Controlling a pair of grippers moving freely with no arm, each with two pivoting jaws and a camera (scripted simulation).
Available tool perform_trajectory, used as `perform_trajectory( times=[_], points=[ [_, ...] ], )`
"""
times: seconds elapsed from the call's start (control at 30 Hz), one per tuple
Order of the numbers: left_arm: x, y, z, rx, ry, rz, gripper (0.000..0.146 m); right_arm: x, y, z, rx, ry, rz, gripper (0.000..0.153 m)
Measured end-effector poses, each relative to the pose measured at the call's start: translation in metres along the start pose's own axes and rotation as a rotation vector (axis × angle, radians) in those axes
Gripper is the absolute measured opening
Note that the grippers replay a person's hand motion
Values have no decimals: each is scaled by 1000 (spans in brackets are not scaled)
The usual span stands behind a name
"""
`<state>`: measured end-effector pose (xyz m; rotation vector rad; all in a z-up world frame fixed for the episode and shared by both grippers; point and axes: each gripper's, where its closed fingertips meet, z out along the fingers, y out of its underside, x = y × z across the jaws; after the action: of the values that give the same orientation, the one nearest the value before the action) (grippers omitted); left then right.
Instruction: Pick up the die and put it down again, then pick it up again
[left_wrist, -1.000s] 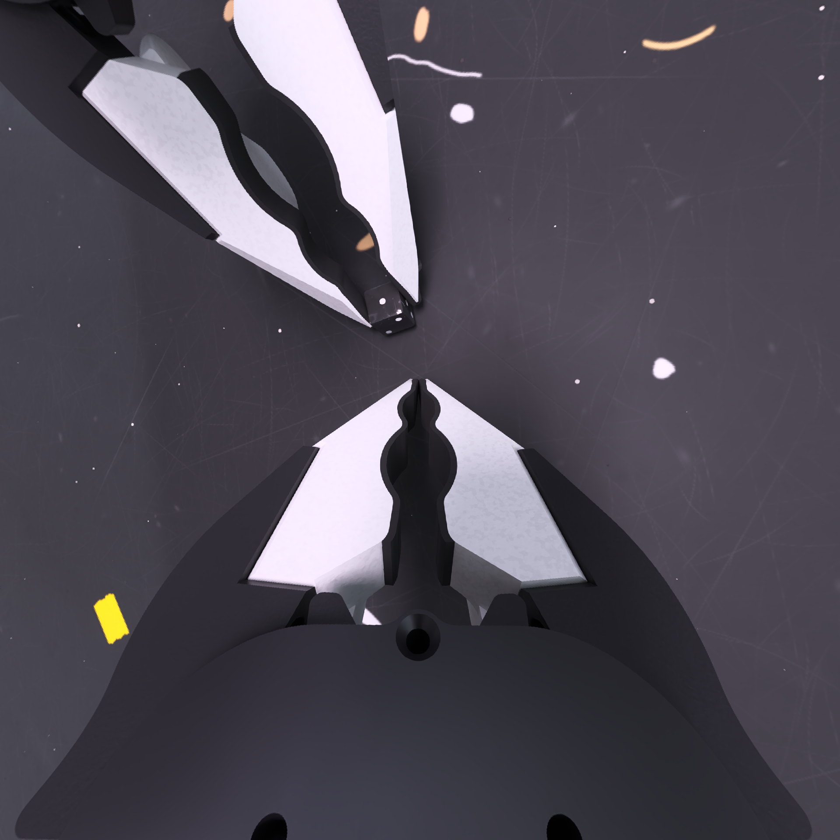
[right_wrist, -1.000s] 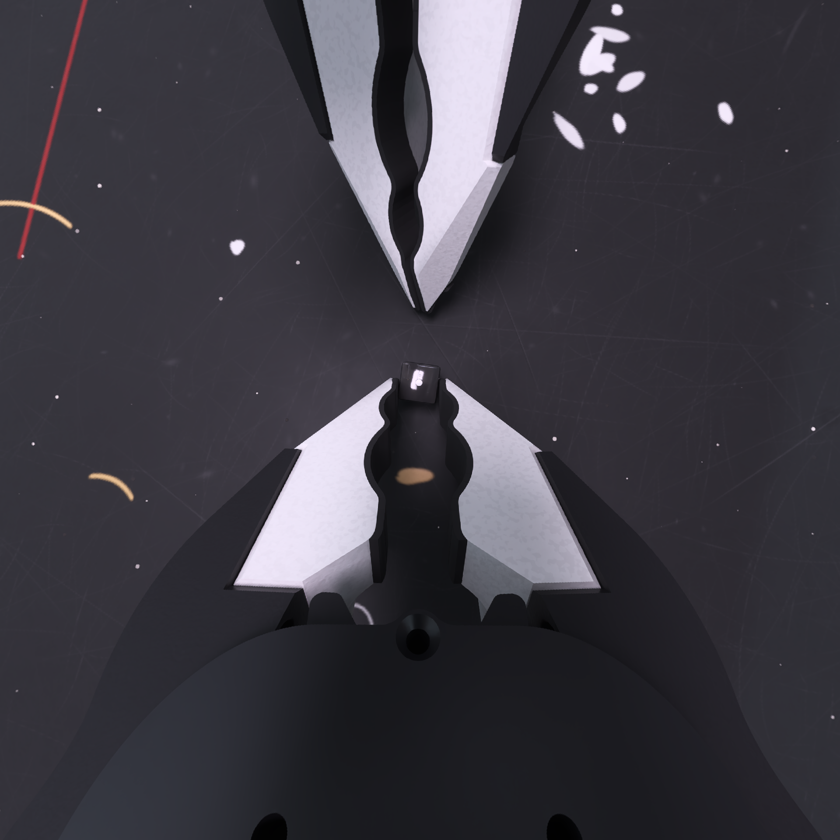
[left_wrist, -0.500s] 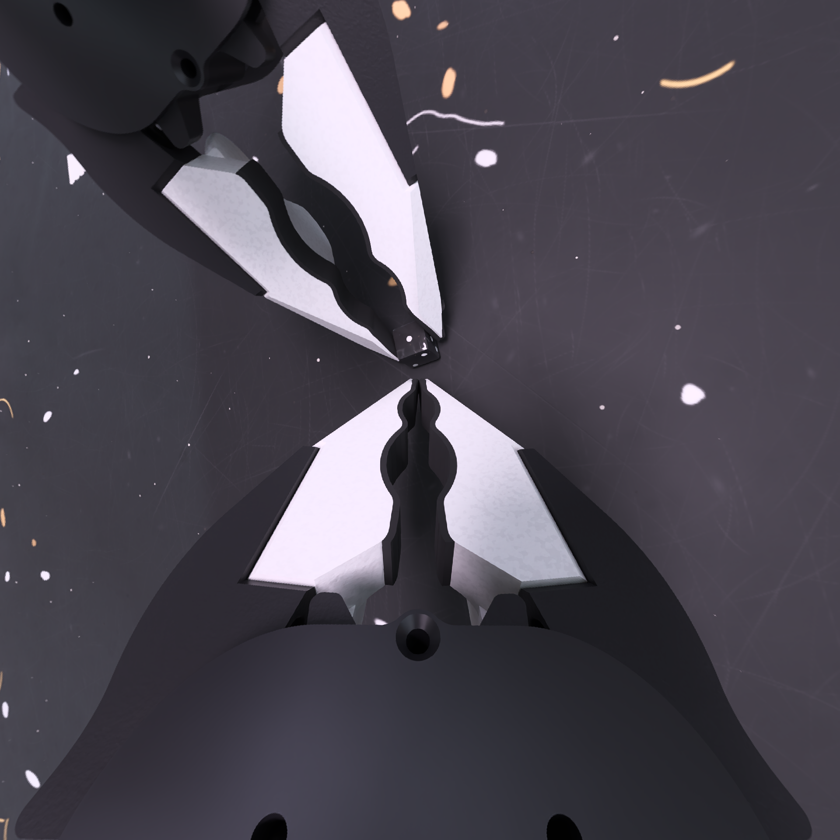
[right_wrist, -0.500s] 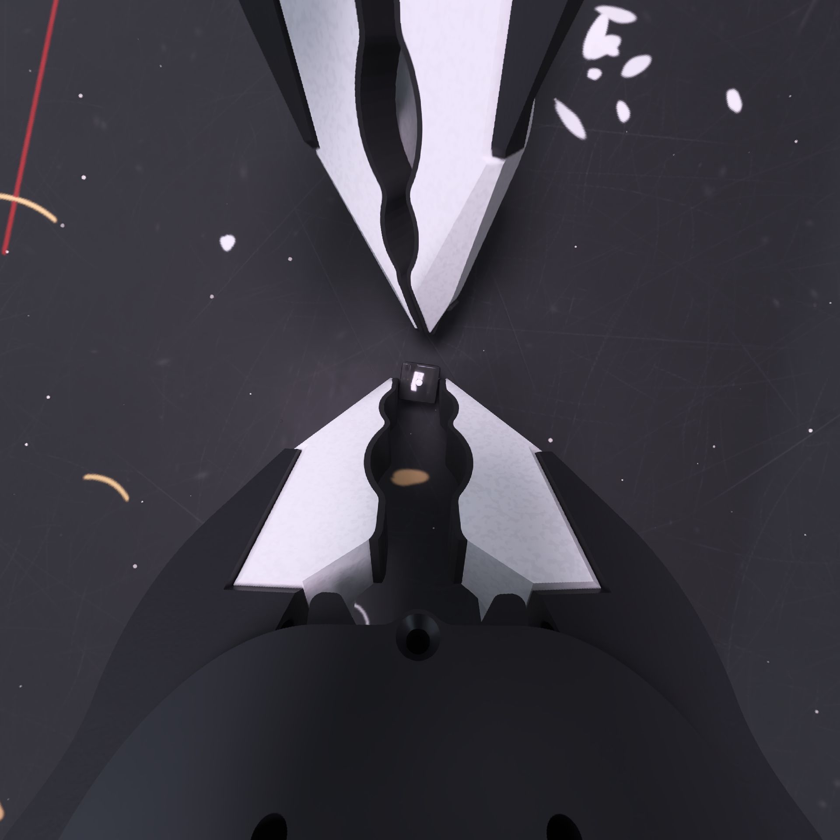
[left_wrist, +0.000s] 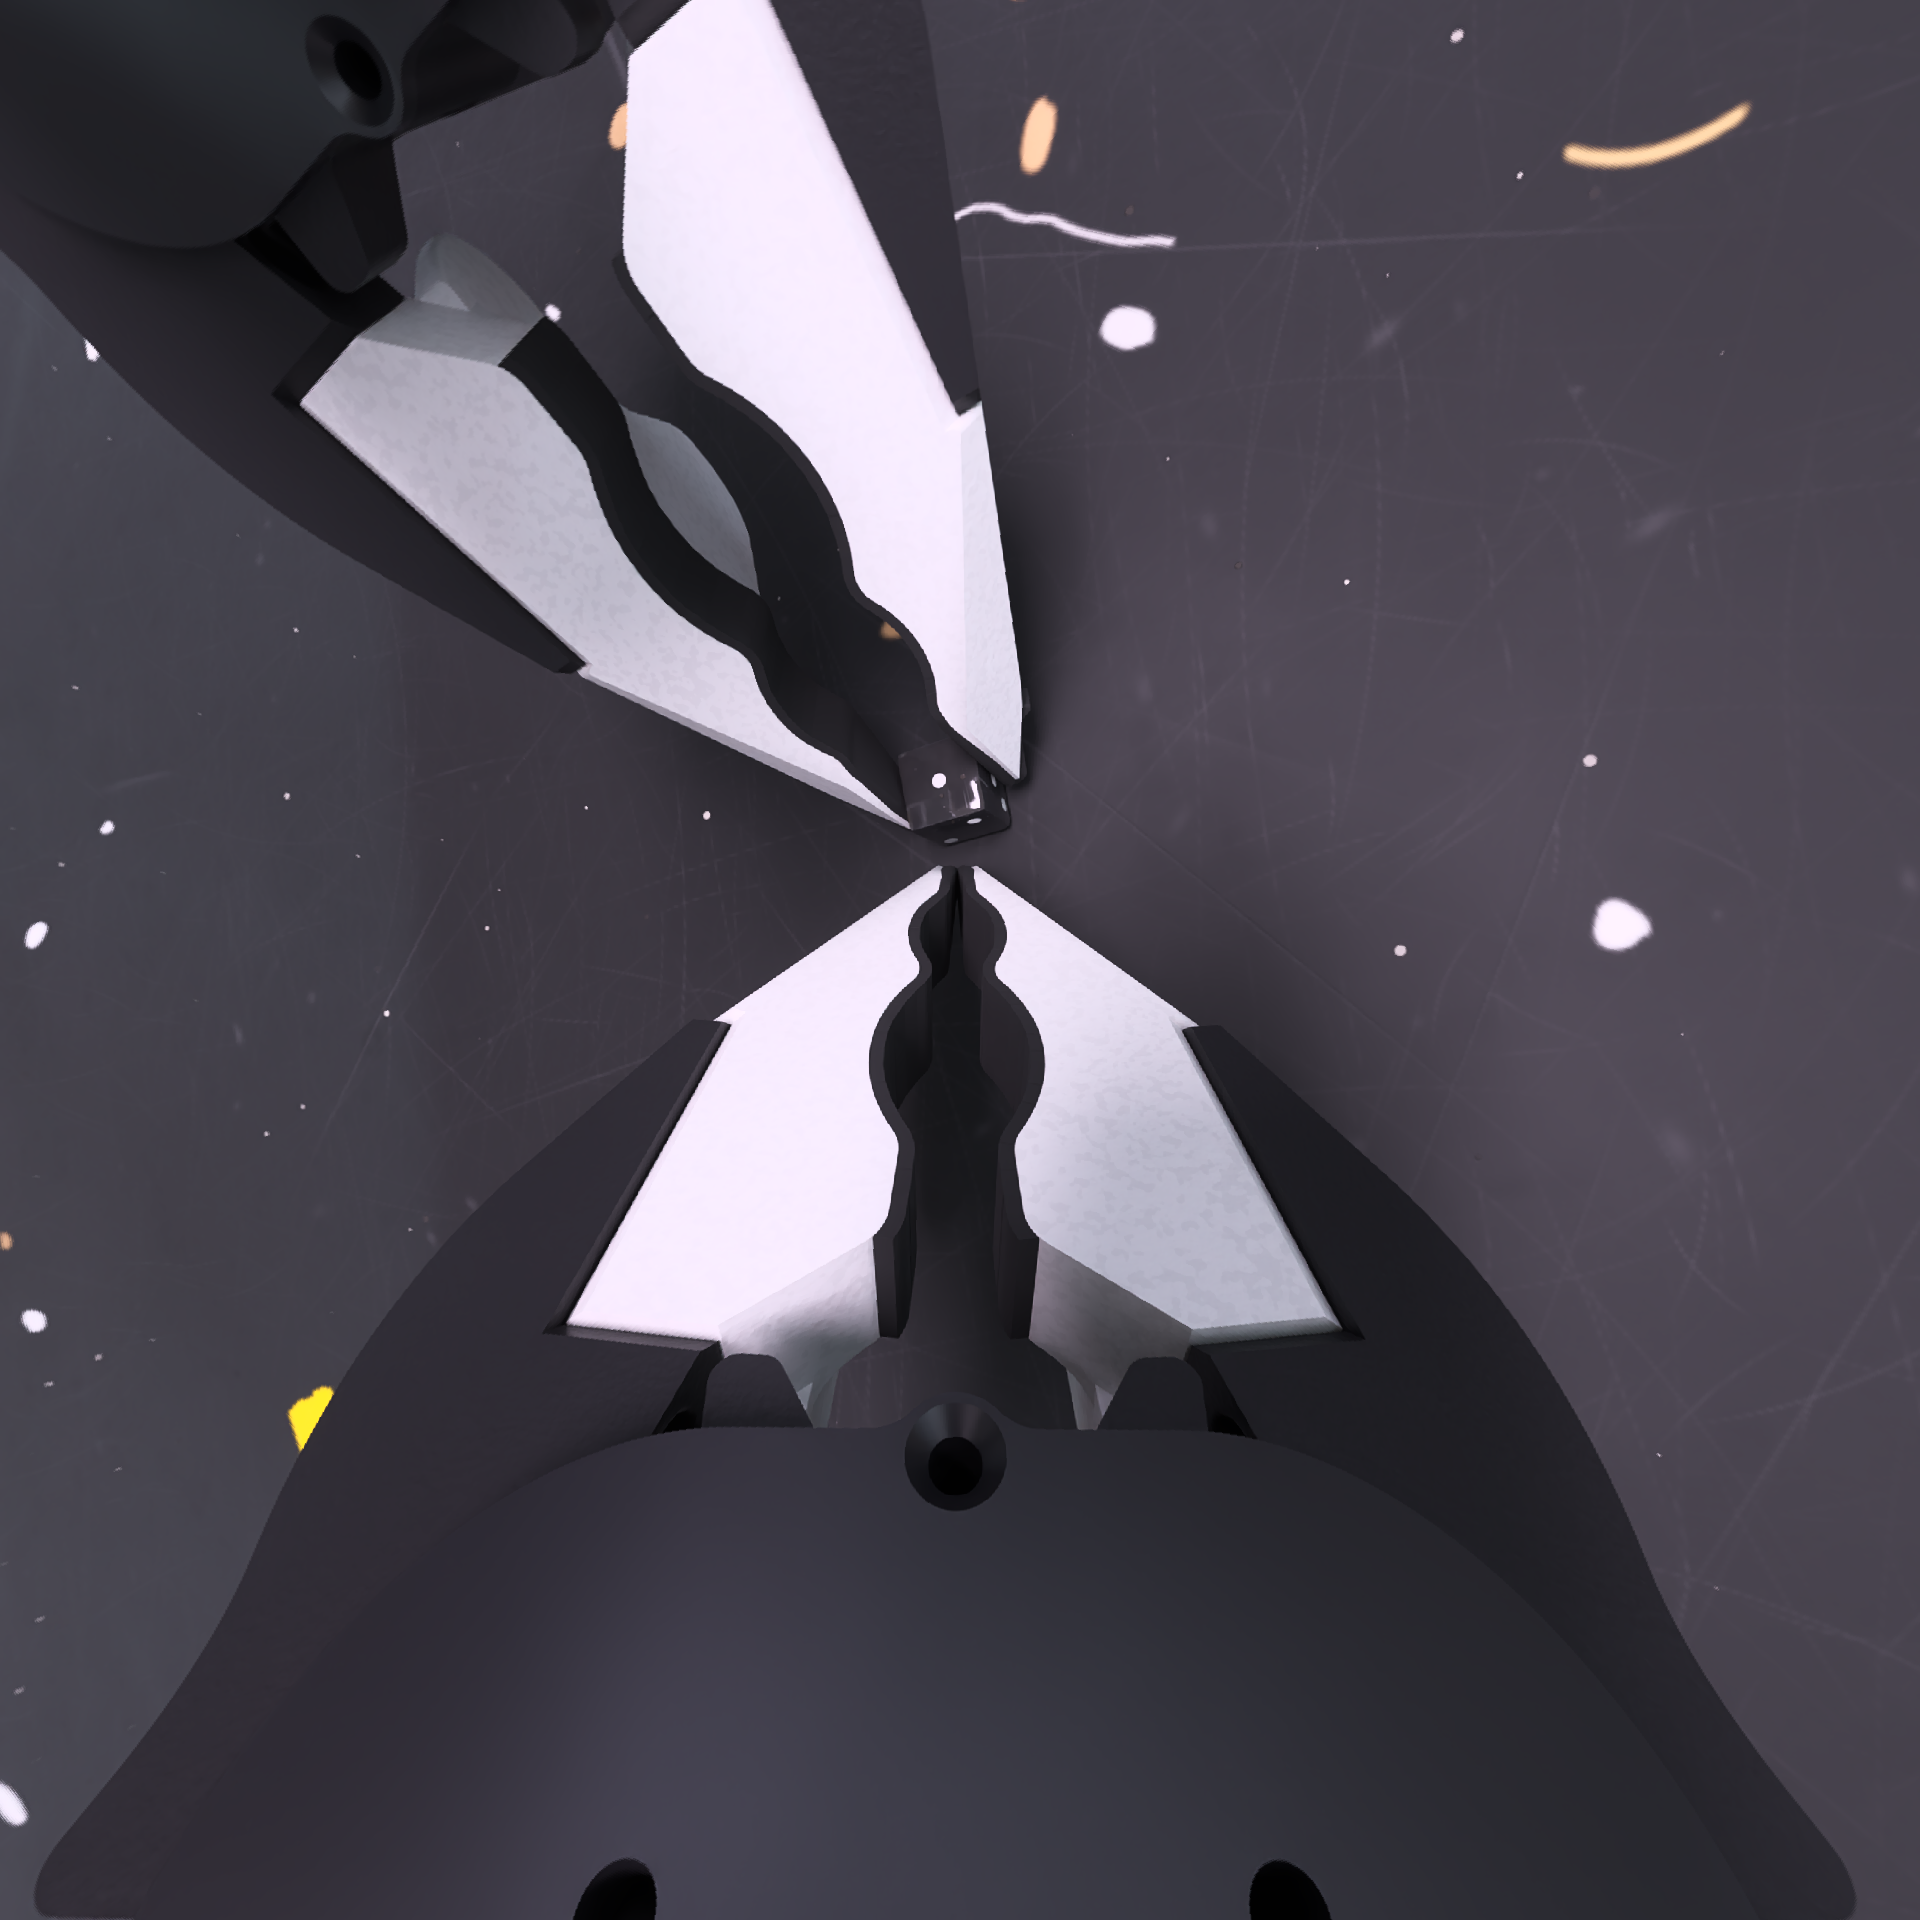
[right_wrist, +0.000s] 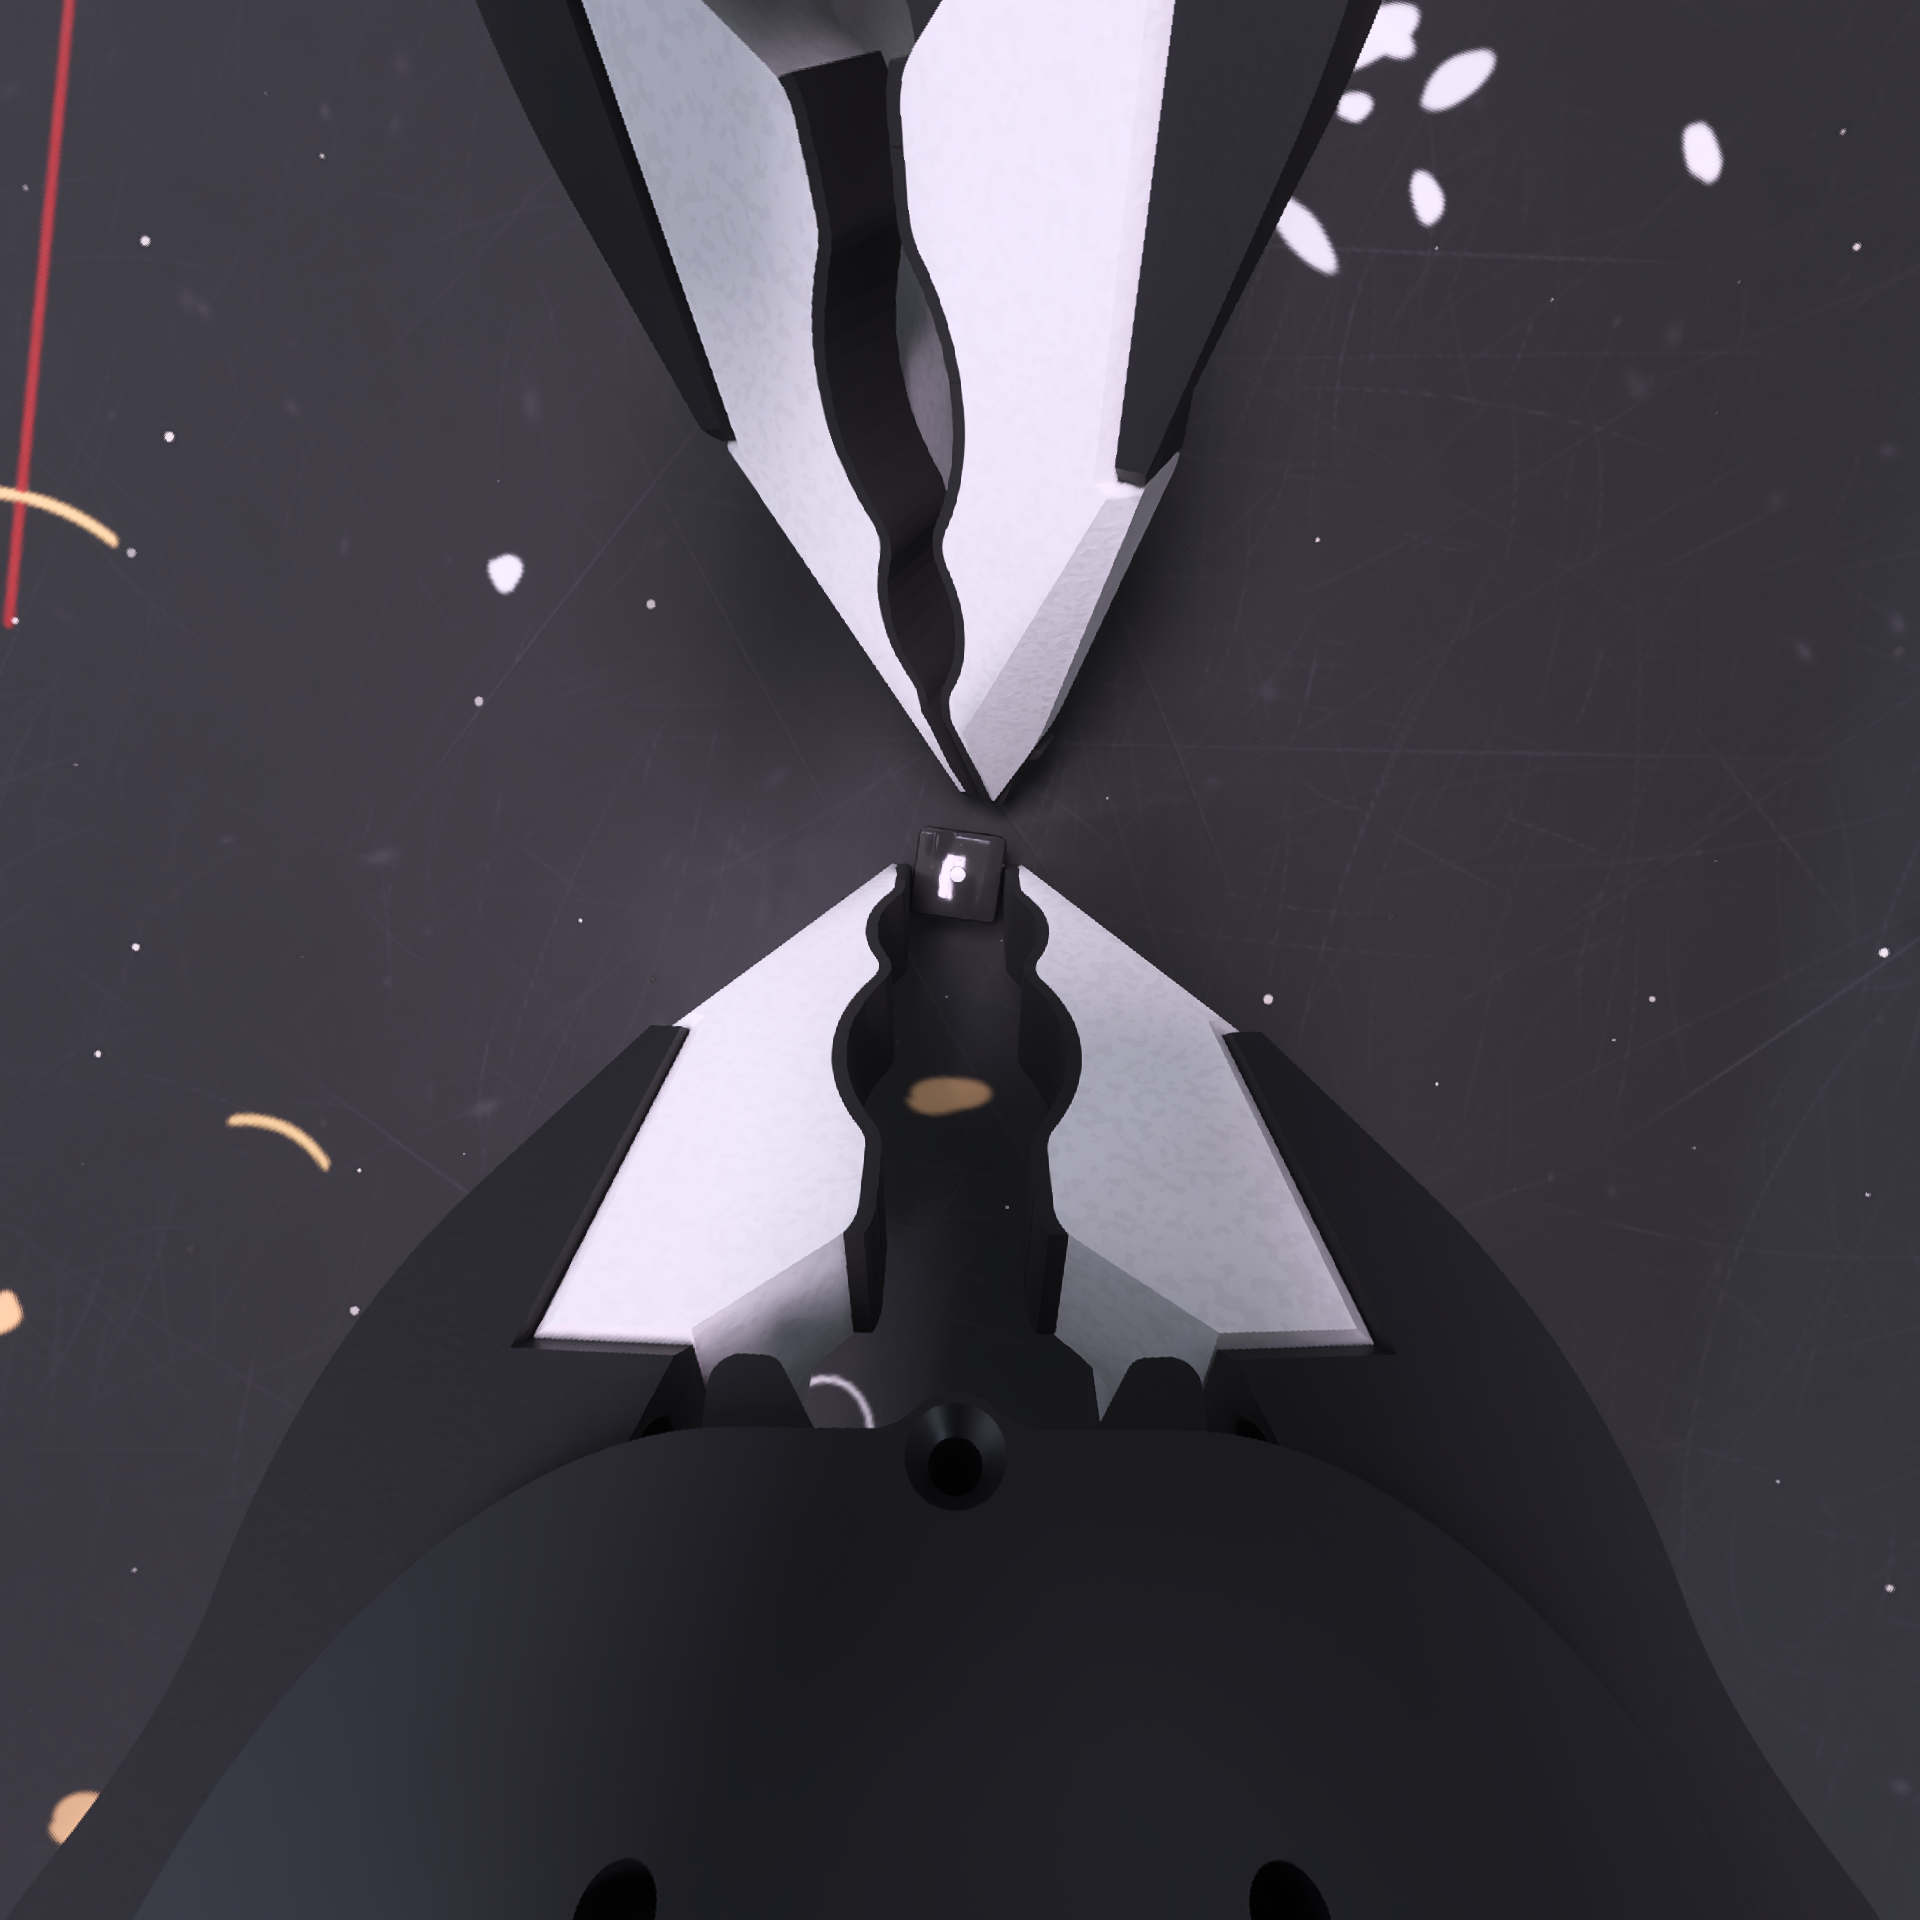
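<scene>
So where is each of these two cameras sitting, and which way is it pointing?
Left wrist view: sits on the left gripper, looking along its shut fingers down at the dark speckled table; the right gripper comes in from the upper left.
Right wrist view: sits on the right gripper, looking along its fingers, which pinch the die; the left gripper points in from the top.
Shared: both grippers, the die, the table.
</scene>
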<state>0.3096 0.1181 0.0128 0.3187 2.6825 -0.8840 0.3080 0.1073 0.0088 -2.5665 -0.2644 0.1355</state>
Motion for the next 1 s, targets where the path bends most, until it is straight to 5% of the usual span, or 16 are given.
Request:
perform_trajectory(
  times=[0.33,0.4,0.57,0.9,0.97,1.0],
  points=[
    [-4,8,-16,44,8,-141,0,1,0,-4,20,17,35,18],
    [-1,12,-19,26,12,-153,1,2,-2,-9,41,18,45,39],
    [9,14,-22,15,12,-178,6,1,-1,-12,25,34,32,46],
    [13,18,-17,-39,-17,-159,9,-2,-2,0,-14,52,44,42],
    [13,18,-15,-41,-20,-160,8,-2,-1,0,-9,47,65,17],
    [12,18,-15,-41,-24,-165,8,-1,-1,0,-7,40,79,17]
  ],
)
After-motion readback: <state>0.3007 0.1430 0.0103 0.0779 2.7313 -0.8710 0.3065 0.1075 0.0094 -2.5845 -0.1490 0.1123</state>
